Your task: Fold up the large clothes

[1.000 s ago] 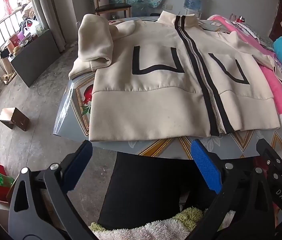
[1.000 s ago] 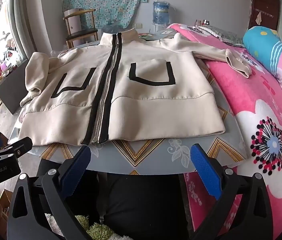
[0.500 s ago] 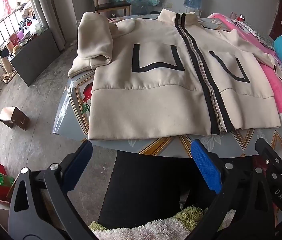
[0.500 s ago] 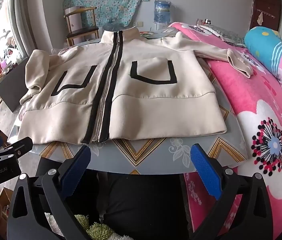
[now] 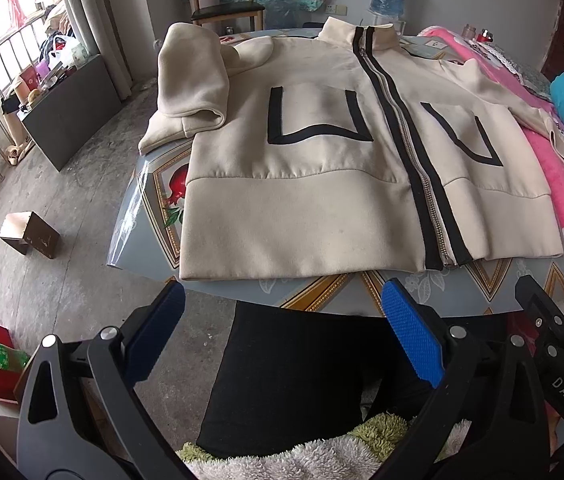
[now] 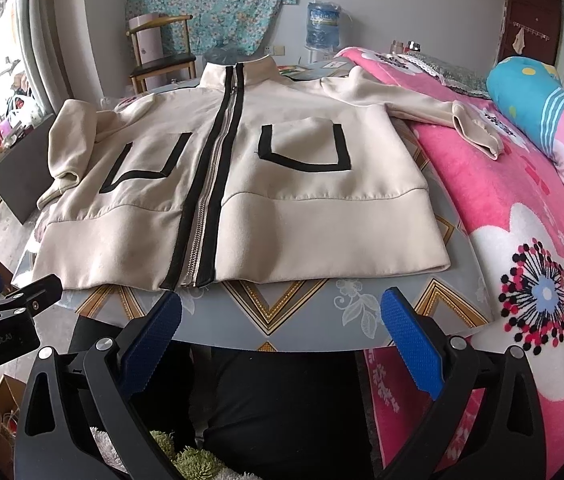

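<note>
A cream zip-up jacket [image 5: 322, 208] [image 6: 282, 216] with black pocket outlines lies flat, front up, on a patterned table [image 5: 338, 292] [image 6: 302, 312]. Its left sleeve [image 5: 190, 80] is bunched and hangs off the table's left edge. Its right sleeve [image 6: 422, 108] stretches onto the pink blanket. My left gripper [image 5: 282, 312] is open, empty, hovering just short of the jacket's hem at the left half. My right gripper [image 6: 282, 316] is open, empty, in front of the hem near the zip. Each gripper's body shows at the edge of the other's view.
A pink flowered blanket [image 6: 522, 240] covers a bed to the right, with a blue bolster [image 6: 534, 96]. A chair [image 6: 162, 60] and water bottle [image 6: 322, 24] stand behind the table. A small box [image 5: 30, 236] sits on the concrete floor at left. A person's dark-clothed legs [image 5: 298, 376] are below the table edge.
Both grippers have crept slightly closer to the jacket's hem; the jacket looms a little larger. Both stay open and the jacket has not moved.
</note>
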`<state>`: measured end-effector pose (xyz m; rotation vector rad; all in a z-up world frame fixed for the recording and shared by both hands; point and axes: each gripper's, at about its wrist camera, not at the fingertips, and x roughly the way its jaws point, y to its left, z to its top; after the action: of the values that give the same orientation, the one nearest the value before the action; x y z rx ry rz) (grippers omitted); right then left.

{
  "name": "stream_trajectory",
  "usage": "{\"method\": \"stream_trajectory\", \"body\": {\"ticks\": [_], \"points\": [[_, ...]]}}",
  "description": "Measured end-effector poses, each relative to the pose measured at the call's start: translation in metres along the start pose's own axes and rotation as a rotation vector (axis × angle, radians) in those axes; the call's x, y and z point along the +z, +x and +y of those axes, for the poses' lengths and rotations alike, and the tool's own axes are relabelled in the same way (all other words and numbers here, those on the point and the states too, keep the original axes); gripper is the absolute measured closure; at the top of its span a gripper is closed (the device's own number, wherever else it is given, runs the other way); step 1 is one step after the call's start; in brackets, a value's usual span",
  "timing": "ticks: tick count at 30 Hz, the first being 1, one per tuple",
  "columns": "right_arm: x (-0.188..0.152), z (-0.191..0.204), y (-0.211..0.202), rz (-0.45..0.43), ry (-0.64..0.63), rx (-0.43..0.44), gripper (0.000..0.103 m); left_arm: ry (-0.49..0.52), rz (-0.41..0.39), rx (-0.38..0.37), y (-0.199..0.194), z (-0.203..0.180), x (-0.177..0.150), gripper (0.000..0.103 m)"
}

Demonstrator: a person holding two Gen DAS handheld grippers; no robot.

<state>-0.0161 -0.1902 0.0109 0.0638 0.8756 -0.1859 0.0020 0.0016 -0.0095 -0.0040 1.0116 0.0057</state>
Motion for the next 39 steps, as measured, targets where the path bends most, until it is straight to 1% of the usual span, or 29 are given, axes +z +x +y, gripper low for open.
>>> {"method": "stream_trajectory", "body": {"ticks": [39], "points": [[0.0008, -0.0023, -0.0001, -0.001, 0.008, -0.003, 0.006, 0.0, -0.005, 0.008, -0.0039, 0.0023, 0.0012, 0.008]]}}
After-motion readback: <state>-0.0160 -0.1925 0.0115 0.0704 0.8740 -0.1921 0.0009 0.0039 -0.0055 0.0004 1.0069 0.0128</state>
